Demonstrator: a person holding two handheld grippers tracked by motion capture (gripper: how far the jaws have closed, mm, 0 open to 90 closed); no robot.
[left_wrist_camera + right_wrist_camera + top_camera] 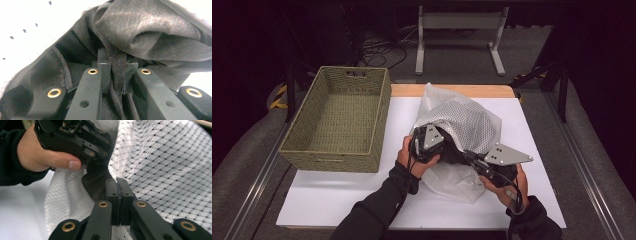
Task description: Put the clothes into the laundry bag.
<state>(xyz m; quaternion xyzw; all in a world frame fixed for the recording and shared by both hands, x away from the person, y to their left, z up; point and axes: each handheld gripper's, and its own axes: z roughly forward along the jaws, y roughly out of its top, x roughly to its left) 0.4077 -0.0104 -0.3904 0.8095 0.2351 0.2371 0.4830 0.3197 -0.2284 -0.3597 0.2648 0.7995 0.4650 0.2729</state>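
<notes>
My left tool [117, 72] pinches the dark grey cloth garment [150, 32], my right tool [117, 192] clamps the white mesh laundry bag's [462, 117] rim, holding its mouth apart for bagging.

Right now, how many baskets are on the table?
1. The woven basket sits on the table's left side, apart from the white mesh bag that both grippers work on. Nothing hints at another, though the bag could hide something small.

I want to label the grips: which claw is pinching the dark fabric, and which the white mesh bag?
The left claw pinches a fold of the dark fabric. The right claw is shut on the white mesh bag edge.
</notes>
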